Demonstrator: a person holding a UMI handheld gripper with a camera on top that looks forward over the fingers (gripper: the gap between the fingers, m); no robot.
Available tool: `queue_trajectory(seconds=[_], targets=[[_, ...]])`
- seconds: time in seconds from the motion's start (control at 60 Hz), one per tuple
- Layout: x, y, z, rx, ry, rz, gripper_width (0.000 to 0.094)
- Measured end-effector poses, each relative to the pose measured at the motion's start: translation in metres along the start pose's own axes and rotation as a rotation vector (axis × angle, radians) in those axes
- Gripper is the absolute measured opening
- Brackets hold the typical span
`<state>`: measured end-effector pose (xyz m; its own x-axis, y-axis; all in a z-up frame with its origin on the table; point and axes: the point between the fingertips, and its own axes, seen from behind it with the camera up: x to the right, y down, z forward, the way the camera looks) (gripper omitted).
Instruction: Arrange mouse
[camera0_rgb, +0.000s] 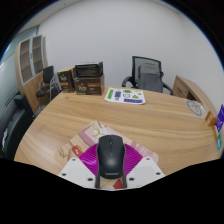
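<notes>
Sitting between the two fingers of the gripper (111, 172) is one black mouse (110, 155). It is seen just above the purple pads (92, 160), which show on both sides of it. Whether the fingers are pressed on the mouse or only spread around it cannot be told. It also cannot be told if the mouse is lifted or is lying on the wooden table (130, 125).

The step in hand is judged to be the moving of the mouse to its spot. For the next move, a good place on the table is needed, and the mouse must be set down flat and straight there.

One mouse is seen. One big round table is seen. One white sheet with green marks (125, 95) is lying far across the table. Two chairs can be counted, one grey chair (148, 73) beyond the table and one dark chair (45, 82) off to the side. One shelf (30, 58) is seen by the wall.
</notes>
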<state>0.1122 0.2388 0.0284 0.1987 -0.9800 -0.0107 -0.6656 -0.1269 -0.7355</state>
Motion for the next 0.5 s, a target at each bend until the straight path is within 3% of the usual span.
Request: queue_trajectory(seconds=[0.2, 0.333, 0.4, 0.467, 0.5], targets=[[-0.004, 0.036, 0.025, -0.058, 0.060, 0.032, 0.0344], [-0.003, 0.031, 0.026, -0.018, 0.097, 0.001, 0.0447], [-0.001, 0.032, 0.026, -0.020, 0.109, -0.009, 0.0553], [0.006, 0.030, 0.020, -0.021, 0.142, -0.020, 0.0881], [0.007, 0.030, 0.015, -0.028, 0.139, -0.019, 0.0836]])
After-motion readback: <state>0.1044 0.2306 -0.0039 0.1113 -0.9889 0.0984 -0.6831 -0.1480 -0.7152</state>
